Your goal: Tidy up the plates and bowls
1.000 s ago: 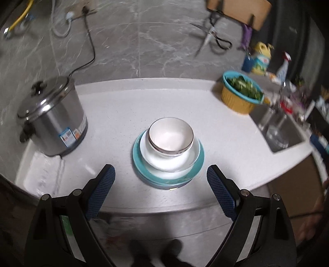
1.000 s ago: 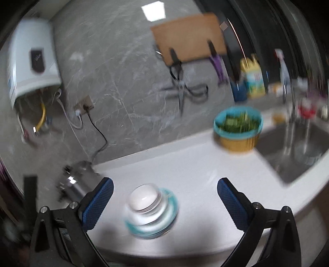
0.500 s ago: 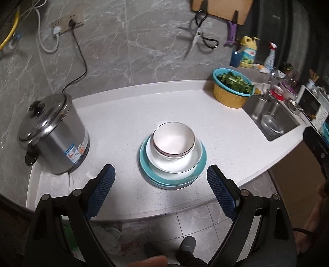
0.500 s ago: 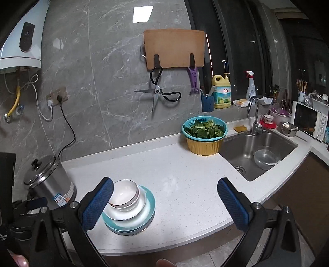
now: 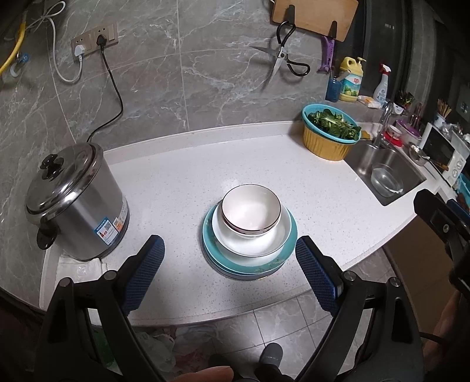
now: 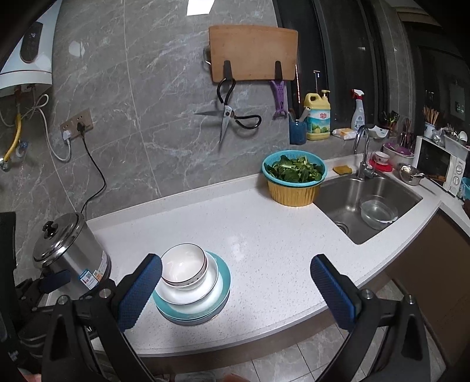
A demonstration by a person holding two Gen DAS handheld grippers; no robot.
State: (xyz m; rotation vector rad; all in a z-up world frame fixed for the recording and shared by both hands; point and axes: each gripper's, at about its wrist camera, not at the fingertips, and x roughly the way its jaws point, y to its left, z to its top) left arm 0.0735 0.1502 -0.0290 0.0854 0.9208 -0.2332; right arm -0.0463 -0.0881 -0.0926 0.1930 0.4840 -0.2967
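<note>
From the left wrist view, a steel rice cooker (image 5: 77,202) stands at nine o'clock on the white countertop (image 5: 182,176), its black cord running up to a wall socket (image 5: 94,41) at eleven o'clock. The left gripper (image 5: 229,270) hangs over the counter's near edge with its blue-padded fingers (image 5: 144,273) spread wide, grasping nothing. Between those fingers and just beyond them sits the stack: a white bowl (image 5: 250,210) with a dark rim rests in a white deep plate (image 5: 252,235), which rests on a teal plate (image 5: 249,258), with another plate edge showing underneath. The stack is near the front edge of the counter, well apart from the cooker. At twelve to one o'clock, scissors (image 5: 279,60) hang on the wall below a wooden cutting board (image 5: 314,13). At two o'clock a teal colander of leafy greens (image 5: 330,129) sits in a yellow basin, just beside the sink (image 5: 387,173), which holds a clear glass bowl (image 5: 385,179).

From the right wrist view, the right gripper (image 6: 235,291) is also released, fingers wide apart and holding nothing. The stack lies at seven o'clock, with the white bowl (image 6: 183,269) just past the left fingertip. The sink (image 6: 367,199) lies at three o'clock.
</note>
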